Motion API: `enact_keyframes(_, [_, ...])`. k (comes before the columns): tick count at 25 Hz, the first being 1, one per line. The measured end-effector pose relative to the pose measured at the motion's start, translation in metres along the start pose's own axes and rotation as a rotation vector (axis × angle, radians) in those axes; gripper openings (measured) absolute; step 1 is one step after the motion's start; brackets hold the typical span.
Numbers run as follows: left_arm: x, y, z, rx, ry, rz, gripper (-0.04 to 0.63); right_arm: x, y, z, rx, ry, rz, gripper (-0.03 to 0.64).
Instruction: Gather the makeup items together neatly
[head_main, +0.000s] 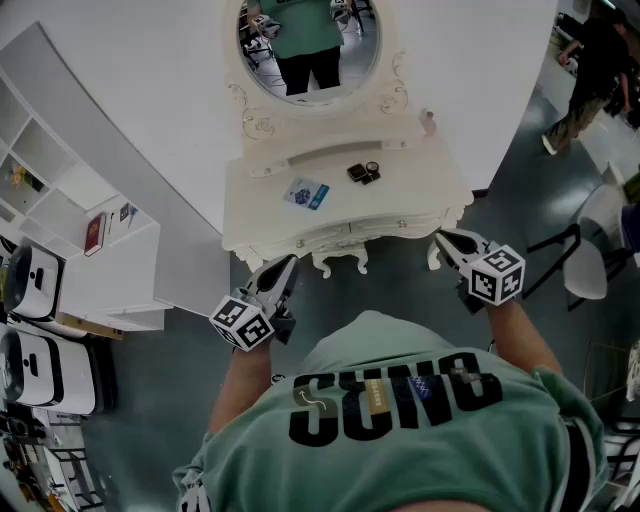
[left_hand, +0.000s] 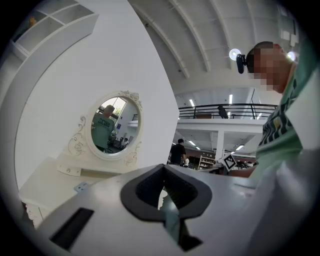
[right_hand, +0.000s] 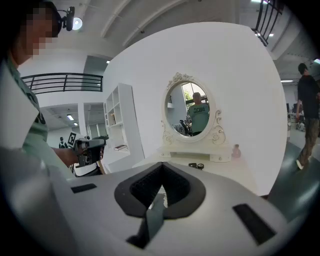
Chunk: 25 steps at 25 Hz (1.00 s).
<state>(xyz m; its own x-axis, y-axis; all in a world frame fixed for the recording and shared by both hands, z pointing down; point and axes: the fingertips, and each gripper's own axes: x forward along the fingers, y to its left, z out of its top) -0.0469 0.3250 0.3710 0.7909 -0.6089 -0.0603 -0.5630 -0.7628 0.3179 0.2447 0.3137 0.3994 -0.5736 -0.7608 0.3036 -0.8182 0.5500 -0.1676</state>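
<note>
A white vanity table (head_main: 400, 205) stands ahead of me with makeup items spread on its top. A blue and white packet (head_main: 306, 193) lies left of centre, also visible in the left gripper view (left_hand: 80, 187). A black compact (head_main: 358, 172) lies with a small round pot (head_main: 373, 168) touching it. Both also appear in the right gripper view, compact (right_hand: 192, 165) and pot (right_hand: 200, 166). A small pink bottle (head_main: 428, 122) (right_hand: 236, 151) stands at the back right. My left gripper (head_main: 290, 262) (left_hand: 163, 170) and right gripper (head_main: 440, 238) (right_hand: 161, 170) hover short of the table's front edge, both shut and empty.
An oval mirror (head_main: 310, 40) rises at the table's back. A white shelf unit (head_main: 90, 230) stands to the left, with white machines (head_main: 35, 330) beside it. A chair (head_main: 590, 260) is on the right. A person (head_main: 590, 60) walks at the far right.
</note>
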Motion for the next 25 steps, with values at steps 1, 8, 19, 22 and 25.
enact_keyframes(1, [0.001, 0.000, 0.000, 0.000, -0.001, 0.002, 0.009, 0.000, -0.002, 0.001, -0.002, 0.001, 0.002, -0.012])
enact_keyframes(8, [0.010, -0.008, 0.000, 0.000, -0.008, 0.003, 0.009, -0.006, -0.010, 0.002, -0.007, 0.002, 0.001, -0.012])
enact_keyframes(19, [0.032, -0.033, -0.007, 0.012, -0.003, 0.006, 0.009, -0.033, -0.023, 0.002, 0.011, -0.015, 0.038, -0.011])
enact_keyframes(22, [0.048, -0.045, -0.012, 0.013, -0.006, 0.006, 0.009, -0.048, -0.035, -0.003, 0.003, -0.013, 0.052, -0.011])
enact_keyframes(25, [0.067, -0.061, -0.020, 0.011, 0.005, -0.001, 0.009, -0.062, -0.052, -0.010, 0.012, -0.016, 0.053, -0.011])
